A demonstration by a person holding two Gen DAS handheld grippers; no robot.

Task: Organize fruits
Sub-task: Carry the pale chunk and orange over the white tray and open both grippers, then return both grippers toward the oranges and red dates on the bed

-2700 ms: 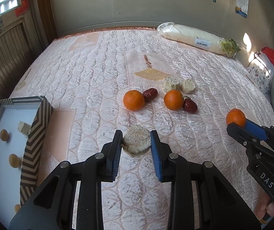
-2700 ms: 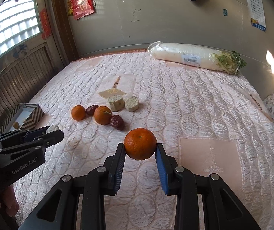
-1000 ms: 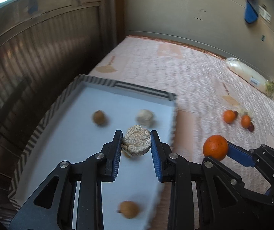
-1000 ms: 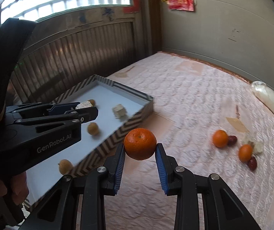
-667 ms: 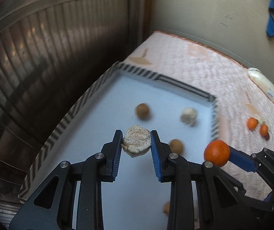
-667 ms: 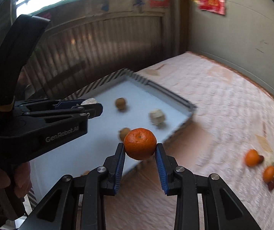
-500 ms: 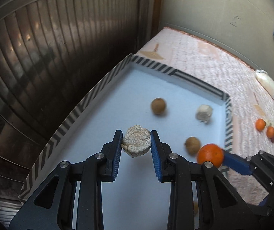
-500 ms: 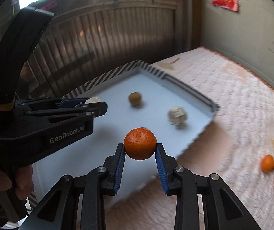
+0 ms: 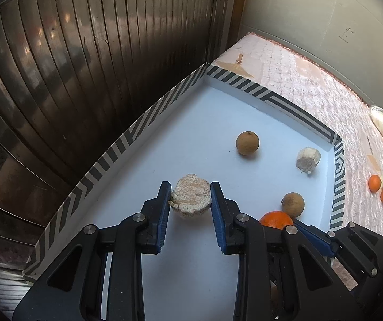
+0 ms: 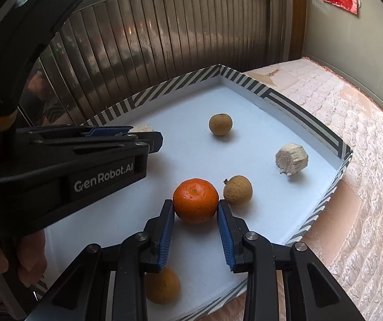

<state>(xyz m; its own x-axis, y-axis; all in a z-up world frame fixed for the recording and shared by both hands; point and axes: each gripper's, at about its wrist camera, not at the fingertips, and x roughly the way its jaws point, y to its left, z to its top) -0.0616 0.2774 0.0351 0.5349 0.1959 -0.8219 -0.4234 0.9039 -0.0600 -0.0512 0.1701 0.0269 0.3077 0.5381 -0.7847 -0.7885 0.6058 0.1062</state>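
My left gripper [image 9: 190,200] is shut on a pale round cut piece [image 9: 190,198], held above the white floor of the striped-rim box [image 9: 148,123]. My right gripper [image 10: 195,208] is shut on an orange mandarin [image 10: 195,200], low over the same box [image 10: 293,104]. In the left wrist view the mandarin [image 9: 275,219] shows beside my right gripper's arm. In the right wrist view my left gripper [image 10: 148,136] reaches in from the left. Two brown round fruits [image 9: 247,142] [image 9: 293,204] and another pale cut piece [image 9: 307,159] lie in the box.
A third brown fruit [image 10: 162,286] lies under my right gripper's fingers. More mandarins [image 9: 374,182] and a dark red fruit rest on the pink quilted bed [image 9: 311,85] to the right. A dark ribbed wall [image 9: 71,53] stands close behind the box. A person's fingers [image 10: 9,262] hold the left gripper.
Both grippers have swung from over the bed to above the box and come lower, each still gripping its item. The mandarin now hangs inside the box rim near a brown fruit.
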